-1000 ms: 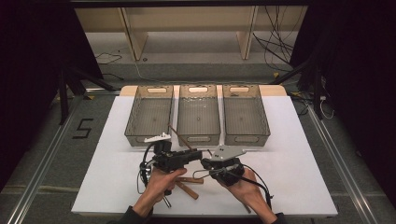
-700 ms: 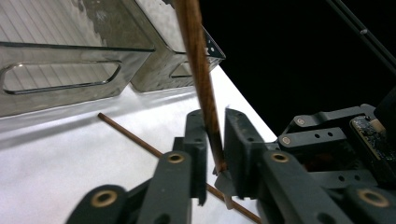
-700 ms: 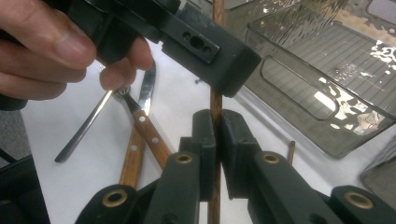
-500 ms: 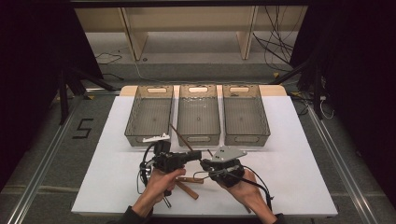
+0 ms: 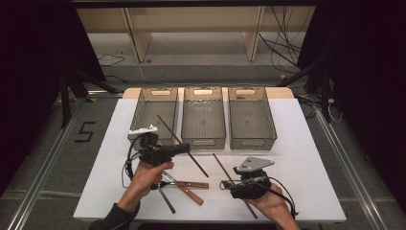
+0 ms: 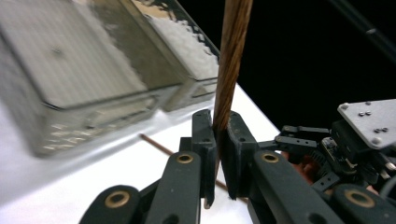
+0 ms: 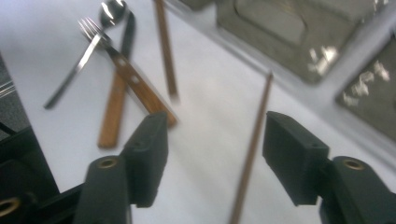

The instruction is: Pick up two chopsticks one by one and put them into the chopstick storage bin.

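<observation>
High view: left gripper (image 5: 187, 148) clamped on one brown chopstick (image 5: 182, 145), lifted off the table, slanting over the near edge of the left bin (image 5: 154, 115). Right gripper (image 5: 225, 184) has jaws just opened wide, nothing pinched; the second chopstick (image 5: 233, 183) lies flat on the white table (image 5: 311, 158) between them, per right gripper view. All three bins look empty, so nothing sorted yet. Still to go: both chopsticks, plus fork (image 7: 86, 42), spoon (image 7: 112, 11) and wooden-handled cutlery (image 5: 189, 189) near the left hand
</observation>
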